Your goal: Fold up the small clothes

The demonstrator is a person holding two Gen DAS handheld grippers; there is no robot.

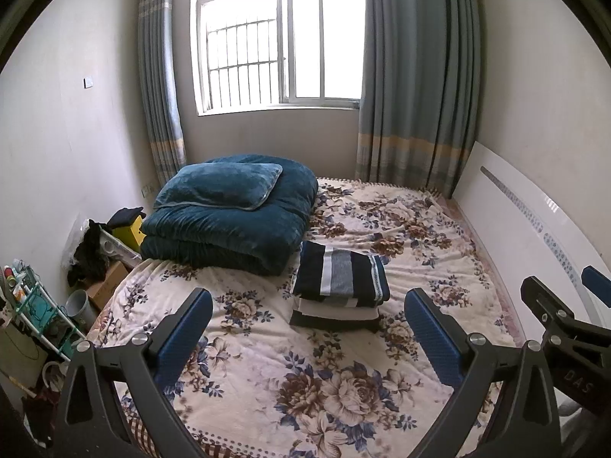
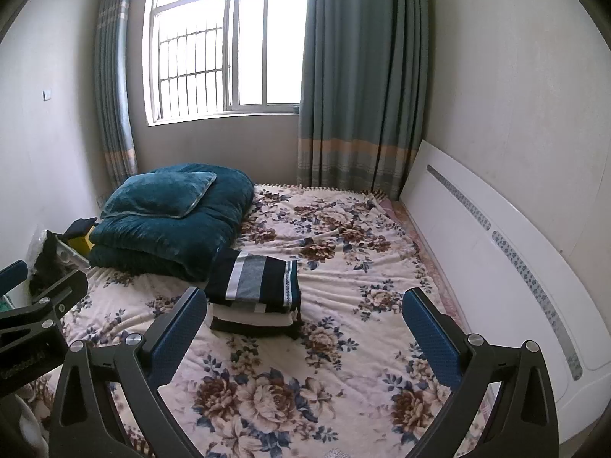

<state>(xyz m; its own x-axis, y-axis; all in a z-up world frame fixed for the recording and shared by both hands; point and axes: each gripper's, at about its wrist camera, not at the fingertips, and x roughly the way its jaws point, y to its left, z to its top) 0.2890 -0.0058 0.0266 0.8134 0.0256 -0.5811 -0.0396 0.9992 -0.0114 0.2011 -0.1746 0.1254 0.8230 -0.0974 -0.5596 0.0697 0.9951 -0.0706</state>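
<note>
A neat stack of folded clothes (image 1: 340, 286) lies mid-bed, topped by a dark navy piece with white and grey stripes; it also shows in the right wrist view (image 2: 256, 286). My left gripper (image 1: 309, 320) is open and empty, held above the floral bedspread (image 1: 305, 381), short of the stack. My right gripper (image 2: 305, 316) is open and empty too, just right of the stack and nearer than it. The right gripper's fingers (image 1: 542, 294) show at the left view's right edge; the left gripper's fingers (image 2: 57, 290) show at the right view's left edge.
A folded teal quilt with a pillow (image 1: 229, 210) sits at the bed's far left. A white headboard (image 1: 534, 221) runs along the right side. Boxes, dark clothing and a rack (image 1: 38, 305) stand left of the bed. Window and curtains lie behind.
</note>
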